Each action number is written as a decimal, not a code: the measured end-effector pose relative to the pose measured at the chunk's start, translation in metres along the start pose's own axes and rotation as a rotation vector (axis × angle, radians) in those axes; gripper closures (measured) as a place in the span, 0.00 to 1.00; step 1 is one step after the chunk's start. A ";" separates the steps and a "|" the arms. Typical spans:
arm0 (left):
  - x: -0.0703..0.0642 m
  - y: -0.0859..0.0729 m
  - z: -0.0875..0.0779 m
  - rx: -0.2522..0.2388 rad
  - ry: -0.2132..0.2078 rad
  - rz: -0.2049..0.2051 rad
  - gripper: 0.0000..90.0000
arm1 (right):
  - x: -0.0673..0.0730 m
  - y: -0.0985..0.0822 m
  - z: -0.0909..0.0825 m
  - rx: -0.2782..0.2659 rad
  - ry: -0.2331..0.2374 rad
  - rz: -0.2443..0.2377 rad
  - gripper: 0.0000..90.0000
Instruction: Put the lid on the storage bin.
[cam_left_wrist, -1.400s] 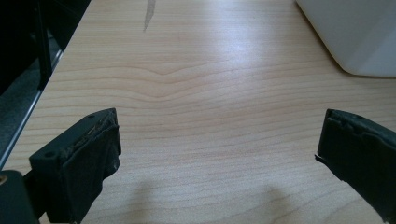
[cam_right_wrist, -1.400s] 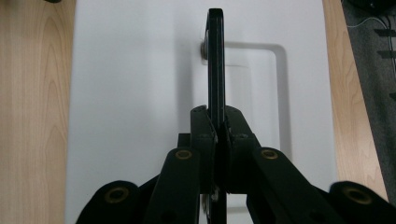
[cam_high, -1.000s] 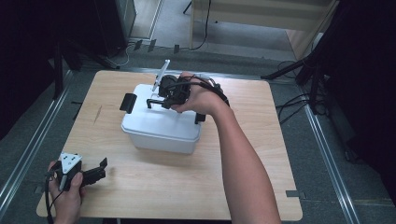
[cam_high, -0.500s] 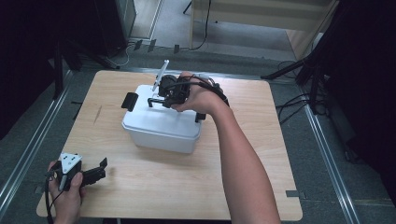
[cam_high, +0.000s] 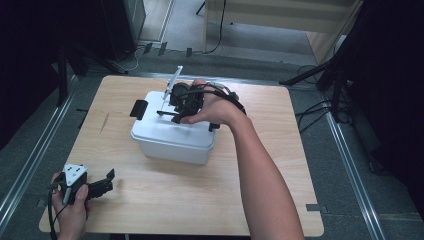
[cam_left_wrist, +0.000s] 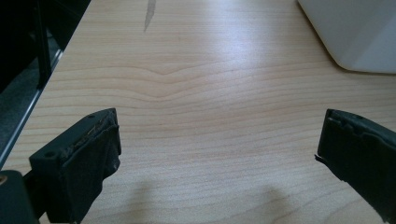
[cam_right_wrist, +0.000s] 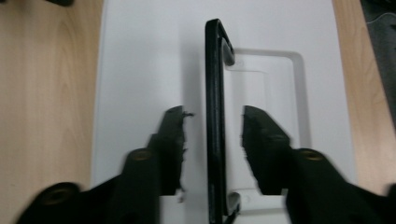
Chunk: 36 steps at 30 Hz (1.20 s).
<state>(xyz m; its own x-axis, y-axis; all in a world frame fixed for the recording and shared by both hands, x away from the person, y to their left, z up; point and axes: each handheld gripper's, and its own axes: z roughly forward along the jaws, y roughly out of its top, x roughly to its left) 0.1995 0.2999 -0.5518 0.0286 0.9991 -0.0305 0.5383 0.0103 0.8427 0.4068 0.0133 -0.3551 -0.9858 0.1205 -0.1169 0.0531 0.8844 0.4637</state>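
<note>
Right gripper (cam_right_wrist: 212, 126) sits over the lid of a white rectangular plastic storage box (cam_high: 172, 135), which stands near the middle of a light wooden table (cam_high: 210, 200), a little toward its far side. The right hand (cam_high: 212, 107) holds the gripper from the right of the box, forearm running in from the bottom edge in the high view. In the right gripper view, a slim black carry handle (cam_right_wrist: 214, 70) stands upright out of its moulded recess in the white lid and runs straight up between the two black jaws. The jaws have just been opening: each pad stands clear of the handle with a gap of white lid showing on either side, so the handle lies between them but is not gripped. One end of the handle curves over at the top of that view, the other end meets the lid low between the jaws. A black side latch (cam_high: 139, 108) sticks out from the box's left end in the high view. Left gripper (cam_high: 97, 187) rests low at the near left corner of the table, well apart from the box, held in the left hand (cam_high: 70, 202), with its grey three-cornered plate facing up. In the left gripper view its jaws stand wide apart with bare wood grain between them and nothing held; a rounded corner of the white box shows at the upper right of that view.
</note>
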 end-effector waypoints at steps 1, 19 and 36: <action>0.000 0.000 0.000 0.000 0.000 0.002 0.00 | 0.000 -0.001 -0.001 -0.006 -0.010 0.024 0.30; -0.001 0.000 0.001 -0.001 0.008 0.004 0.00 | 0.000 -0.053 -0.039 -0.072 -0.036 0.144 0.00; -0.001 0.000 0.000 0.000 0.014 0.009 0.00 | -0.002 -0.127 -0.072 -0.050 -0.122 0.241 0.00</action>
<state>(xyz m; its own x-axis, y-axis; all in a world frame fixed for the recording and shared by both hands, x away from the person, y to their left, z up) 0.1994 0.2989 -0.5518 0.0218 0.9996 -0.0159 0.5385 0.0016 0.8427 0.3904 -0.1317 -0.3505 -0.9188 0.3814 -0.1014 0.2734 0.8004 0.5335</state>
